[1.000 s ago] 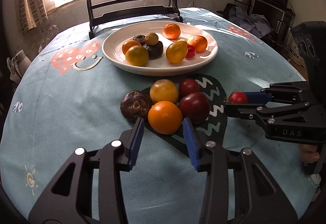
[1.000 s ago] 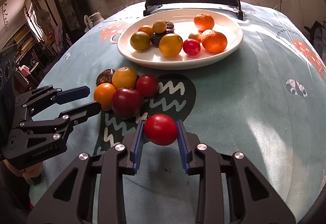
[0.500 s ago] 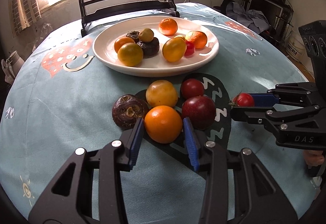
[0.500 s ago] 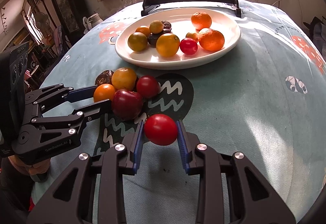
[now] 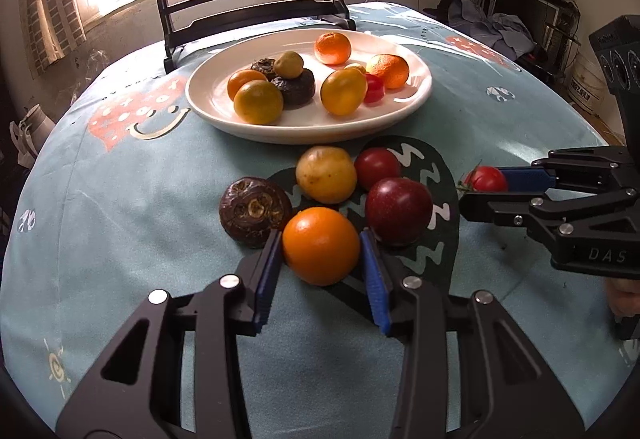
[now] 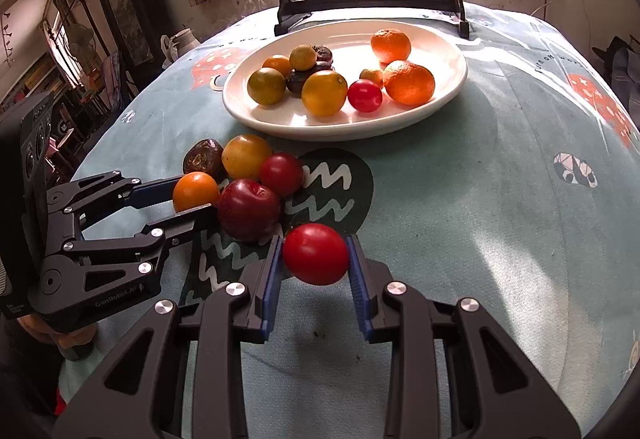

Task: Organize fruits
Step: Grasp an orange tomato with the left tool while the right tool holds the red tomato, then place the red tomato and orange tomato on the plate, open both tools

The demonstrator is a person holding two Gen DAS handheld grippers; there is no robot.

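Note:
On the teal tablecloth a loose cluster lies in front of the white plate [image 5: 212, 91]: an orange [image 5: 320, 245], a dark red plum [image 5: 398, 209], a small red fruit [image 5: 376, 167], a yellow fruit [image 5: 326, 173] and a brown wrinkled fruit [image 5: 254, 209]. My left gripper [image 5: 320, 239] straddles the orange, blue pads close beside both its flanks, jaws open. My right gripper [image 6: 314, 243] is shut on a red tomato [image 6: 316, 253], held just above the cloth to the right of the cluster. The plate [image 6: 448, 51] carries several oranges, yellow-green fruits, dark fruits and a tomato.
A round painted screen on a black stand [image 5: 248, 5] rises right behind the plate. The round table drops away on every side. Bare cloth spreads right of the plate [image 6: 520, 179]. A person's hand [image 6: 60, 337] holds the left gripper's handle.
My left gripper has slid forward until the orange sits between its pads; the jaw gap looks the same. The right gripper and its tomato have kept still.

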